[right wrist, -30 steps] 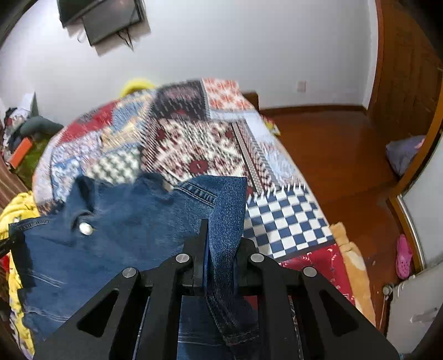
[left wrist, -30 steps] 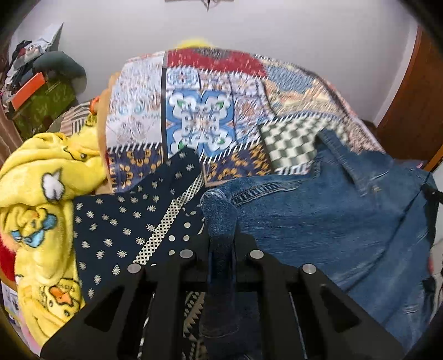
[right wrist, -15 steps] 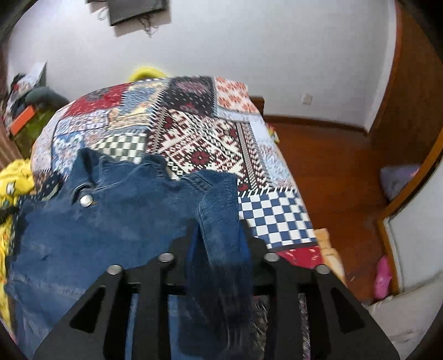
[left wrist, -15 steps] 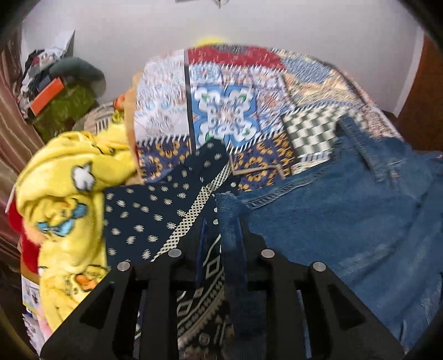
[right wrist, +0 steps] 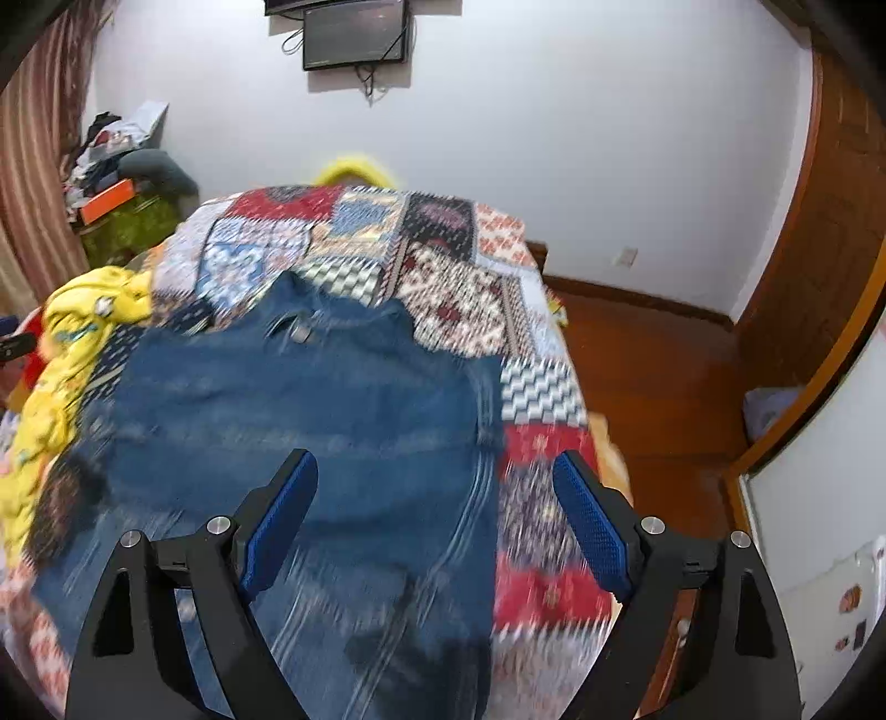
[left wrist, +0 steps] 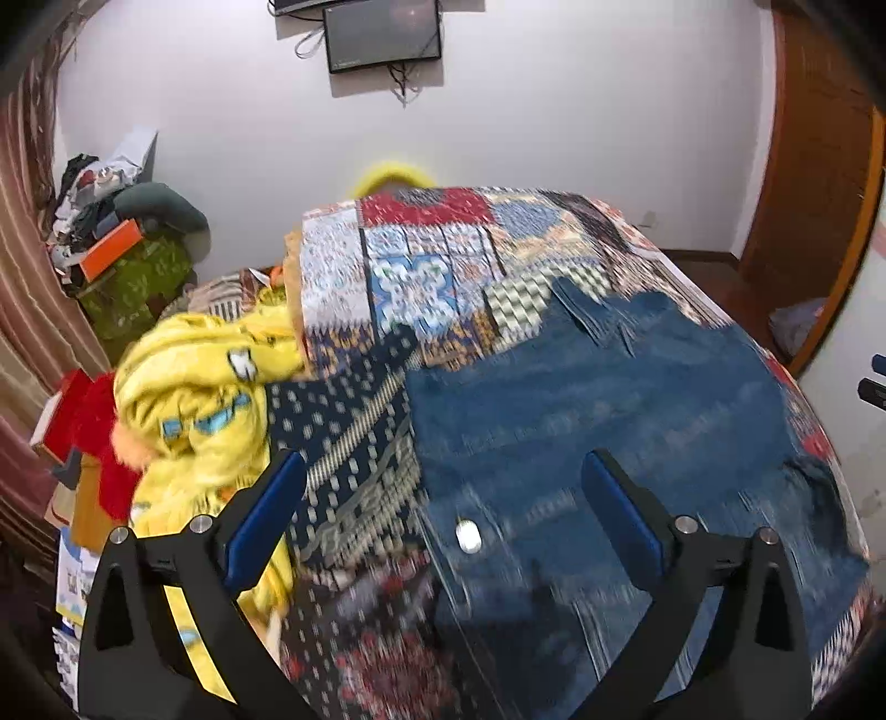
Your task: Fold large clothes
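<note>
A blue denim jacket [left wrist: 598,421] lies spread flat on the patchwork bedspread [left wrist: 432,249], collar toward the far wall. It also shows in the right wrist view [right wrist: 310,399]. My left gripper [left wrist: 443,498] is open and empty, raised above the jacket's left side near a metal button [left wrist: 467,537]. My right gripper [right wrist: 437,509] is open and empty, raised above the jacket's right edge. Both views are motion-blurred.
A yellow cartoon blanket [left wrist: 194,399] and a dark dotted cloth [left wrist: 338,421] lie left of the jacket. A cluttered stand [left wrist: 122,266] is at the far left. A wall TV [left wrist: 382,33] hangs ahead. Wooden floor [right wrist: 653,365] and a door frame lie right of the bed.
Both grippers have let go of the denim they were clamping, opened wide and pulled up and back. The jacket now lies flat on the bed.
</note>
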The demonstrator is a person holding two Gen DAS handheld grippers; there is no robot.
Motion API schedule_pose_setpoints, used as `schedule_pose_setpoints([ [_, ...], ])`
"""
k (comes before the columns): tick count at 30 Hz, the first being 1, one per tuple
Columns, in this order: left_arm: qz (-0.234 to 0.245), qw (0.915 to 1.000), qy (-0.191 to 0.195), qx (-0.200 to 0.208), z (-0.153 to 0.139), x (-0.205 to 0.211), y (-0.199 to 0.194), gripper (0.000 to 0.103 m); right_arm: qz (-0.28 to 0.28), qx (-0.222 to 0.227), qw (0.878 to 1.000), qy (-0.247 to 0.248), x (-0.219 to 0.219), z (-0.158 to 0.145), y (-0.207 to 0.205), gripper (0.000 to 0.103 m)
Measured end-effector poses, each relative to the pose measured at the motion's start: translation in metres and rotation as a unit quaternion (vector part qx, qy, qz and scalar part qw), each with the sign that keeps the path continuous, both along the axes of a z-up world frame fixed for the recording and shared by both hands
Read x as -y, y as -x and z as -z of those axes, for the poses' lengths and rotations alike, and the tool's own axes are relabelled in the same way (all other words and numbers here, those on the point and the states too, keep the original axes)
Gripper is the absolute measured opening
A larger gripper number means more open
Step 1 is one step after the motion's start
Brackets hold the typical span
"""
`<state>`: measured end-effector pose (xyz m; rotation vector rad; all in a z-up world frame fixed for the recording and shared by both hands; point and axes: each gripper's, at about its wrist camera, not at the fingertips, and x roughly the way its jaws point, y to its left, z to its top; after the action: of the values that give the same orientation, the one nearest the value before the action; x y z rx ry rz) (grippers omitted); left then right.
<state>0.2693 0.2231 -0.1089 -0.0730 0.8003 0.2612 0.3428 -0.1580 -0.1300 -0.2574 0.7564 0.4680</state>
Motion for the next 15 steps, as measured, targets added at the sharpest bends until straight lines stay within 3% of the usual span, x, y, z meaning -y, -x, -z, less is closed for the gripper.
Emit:
schedule_pose_setpoints([
  [5,0.004,0.9989,0.037,-0.029,0.030,0.012,0.039,0.100,0.007,-0.040,0.999,0.002,0.023,0.025,0.032,0.085],
  [9,-0.003,0.9936,0.095,-0.061,0.068,0.013,0.067,0.100,0.024,-0.081,0.996,-0.005,0.043,0.052,0.051,0.085],
  [11,-0.007,0.9868,0.141,-0.080,0.089,0.012,0.080,0.100,0.040,-0.119,0.992,-0.015,0.054,0.071,0.056,0.085],
  [15,-0.024,0.9650,0.237,-0.110,0.130,0.012,0.101,0.100,0.060,-0.162,0.984,-0.035,0.069,0.101,0.062,0.085],
])
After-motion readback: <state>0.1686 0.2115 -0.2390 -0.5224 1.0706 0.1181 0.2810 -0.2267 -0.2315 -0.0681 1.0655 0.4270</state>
